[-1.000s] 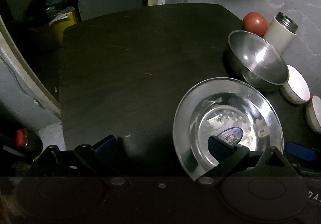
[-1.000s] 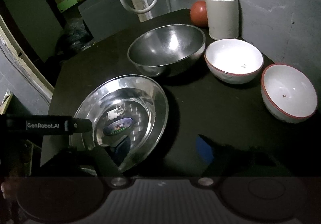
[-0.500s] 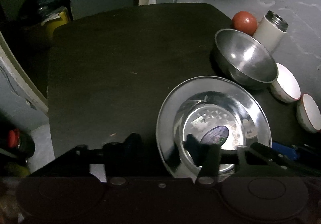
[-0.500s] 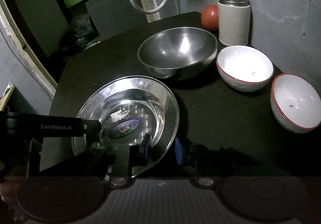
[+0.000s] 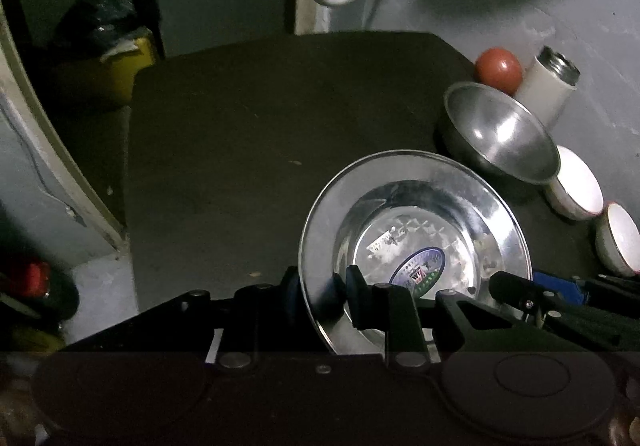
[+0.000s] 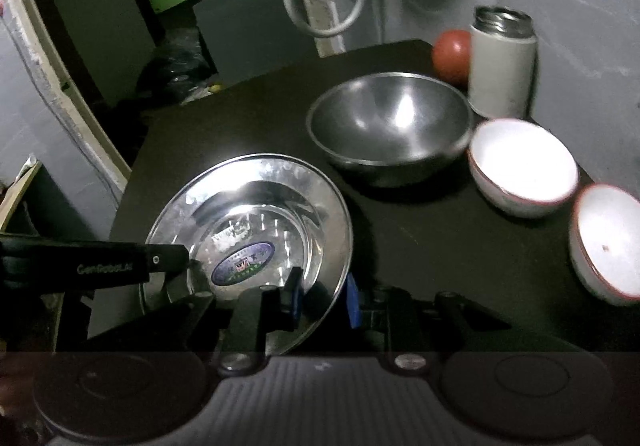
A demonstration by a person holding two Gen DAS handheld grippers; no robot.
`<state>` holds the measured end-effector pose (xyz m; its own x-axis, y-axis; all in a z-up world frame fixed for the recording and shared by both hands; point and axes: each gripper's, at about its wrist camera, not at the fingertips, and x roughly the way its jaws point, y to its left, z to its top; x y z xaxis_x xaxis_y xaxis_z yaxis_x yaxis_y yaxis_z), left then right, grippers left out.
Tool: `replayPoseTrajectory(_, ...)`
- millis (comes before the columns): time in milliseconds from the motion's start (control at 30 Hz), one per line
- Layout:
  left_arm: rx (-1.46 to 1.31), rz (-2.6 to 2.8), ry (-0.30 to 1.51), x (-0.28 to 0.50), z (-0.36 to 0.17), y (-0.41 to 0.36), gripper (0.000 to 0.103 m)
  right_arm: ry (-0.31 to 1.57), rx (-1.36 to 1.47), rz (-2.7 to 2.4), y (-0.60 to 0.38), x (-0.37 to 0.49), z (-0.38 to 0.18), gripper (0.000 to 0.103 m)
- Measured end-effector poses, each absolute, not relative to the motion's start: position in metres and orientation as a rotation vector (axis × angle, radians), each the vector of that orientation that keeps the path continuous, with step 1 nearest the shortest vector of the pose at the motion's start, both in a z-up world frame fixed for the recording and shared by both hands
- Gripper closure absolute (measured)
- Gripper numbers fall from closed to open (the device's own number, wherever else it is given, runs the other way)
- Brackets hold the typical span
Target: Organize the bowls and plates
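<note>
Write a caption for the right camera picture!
Right tool pinches the steel plate's rim beside three bowls.

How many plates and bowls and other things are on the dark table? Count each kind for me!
Steel plate: 1
Steel bowl: 1
White bowls with a red rim: 2
White flask: 1
Red ball-shaped thing: 1
Total: 6

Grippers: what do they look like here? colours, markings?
Both are black linkage frames with silver pivot screws. The right gripper has blue finger pads. The left gripper has dark pads; white "GenRobot.AI" lettering on its side shows in the right wrist view.
</note>
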<state>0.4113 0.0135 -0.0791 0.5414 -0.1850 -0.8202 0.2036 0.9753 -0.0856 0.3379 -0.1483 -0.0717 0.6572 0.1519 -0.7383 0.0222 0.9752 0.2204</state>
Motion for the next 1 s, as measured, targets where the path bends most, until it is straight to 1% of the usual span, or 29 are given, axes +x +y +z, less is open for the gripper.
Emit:
replayPoseTrajectory(233,0.007,-0.181,0.897,0.409,-0.058,0.027,0.077,0.795,0.194,0.125,-0.139,0.350,-0.055,0.078)
replayPoseTrajectory(500,-0.003,-0.186,0.858,0.387,-0.036,0.036,0.077,0.761,0.177,0.187,-0.139,0.334,-0.035,0.078)
replayPoseTrajectory(1000,-0.005,-0.220,0.954,0.294,-0.034,0.037,0.076,0.838,0.155,0.357,-0.159,0.264,-0.029,0.077)
